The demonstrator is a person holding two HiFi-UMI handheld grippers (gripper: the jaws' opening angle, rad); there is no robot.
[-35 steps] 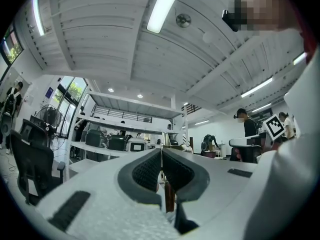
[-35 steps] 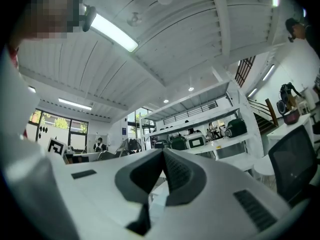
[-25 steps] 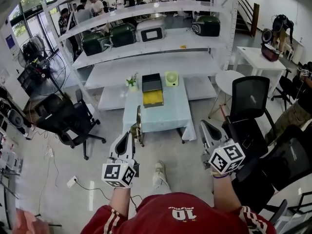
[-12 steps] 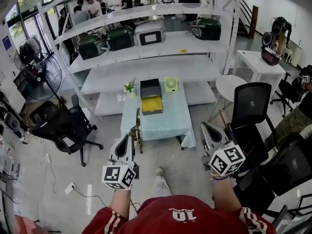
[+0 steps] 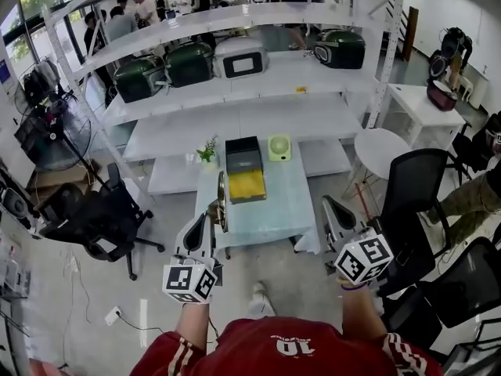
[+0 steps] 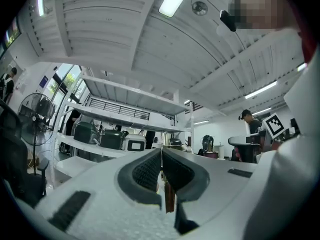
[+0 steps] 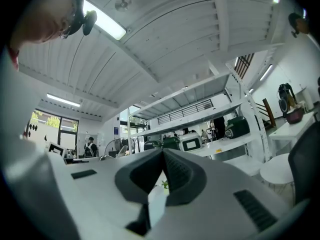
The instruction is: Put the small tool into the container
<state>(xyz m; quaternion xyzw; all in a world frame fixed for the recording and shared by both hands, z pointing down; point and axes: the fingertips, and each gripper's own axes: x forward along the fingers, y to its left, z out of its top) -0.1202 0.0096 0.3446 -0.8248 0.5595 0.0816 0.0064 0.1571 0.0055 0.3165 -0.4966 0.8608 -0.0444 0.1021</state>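
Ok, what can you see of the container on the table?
The container is a rectangular box lying flat on the far half of the pale blue table, its long side running away from the person. Its far part looks black and its near part bright yellow; whether the black part is a flipped-back lid is too small to tell. A small plant stands just left of it, a pale green object just right. Only the table seems to touch it.

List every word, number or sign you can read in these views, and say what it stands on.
"10": on the red shirt, upside down in the head view.
Blue wall sign: too small to read.
Marker cubes: square patterns only, no letters.
Nothing else is legible.
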